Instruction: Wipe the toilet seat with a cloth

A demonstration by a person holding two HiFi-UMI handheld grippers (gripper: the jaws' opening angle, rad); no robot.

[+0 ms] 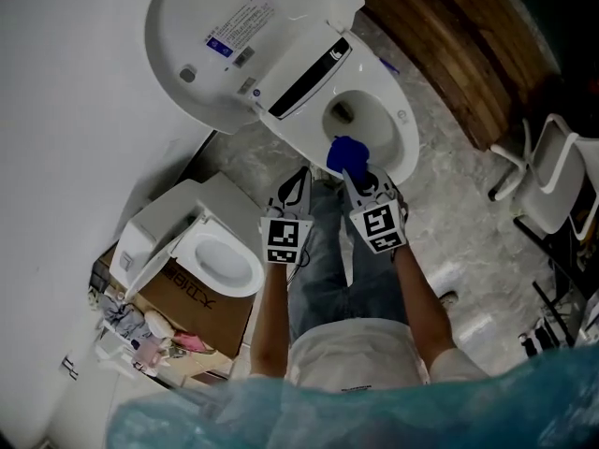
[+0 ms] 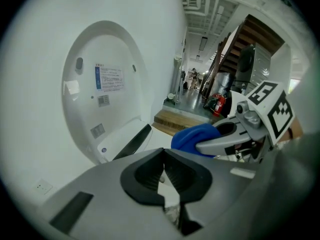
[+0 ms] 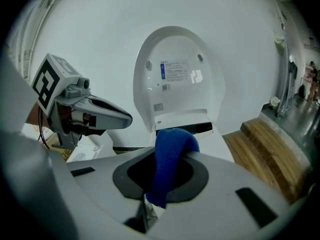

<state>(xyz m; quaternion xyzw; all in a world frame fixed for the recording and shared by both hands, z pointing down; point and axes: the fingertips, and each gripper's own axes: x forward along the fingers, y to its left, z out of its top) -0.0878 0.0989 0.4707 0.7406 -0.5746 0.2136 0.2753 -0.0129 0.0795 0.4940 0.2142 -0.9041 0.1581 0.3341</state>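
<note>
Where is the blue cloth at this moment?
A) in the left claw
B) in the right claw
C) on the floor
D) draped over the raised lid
B: the right gripper view shows the blue cloth clamped in the right claw, while the left claw is shut on nothing.

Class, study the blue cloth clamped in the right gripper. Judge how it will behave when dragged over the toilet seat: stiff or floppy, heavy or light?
Probably floppy: the blue cloth curls limply over the right gripper. Likely light, since a jaw pinch alone carries it. Its fuzzy weave should drag, not skid, on the glossy toilet seat.
</note>
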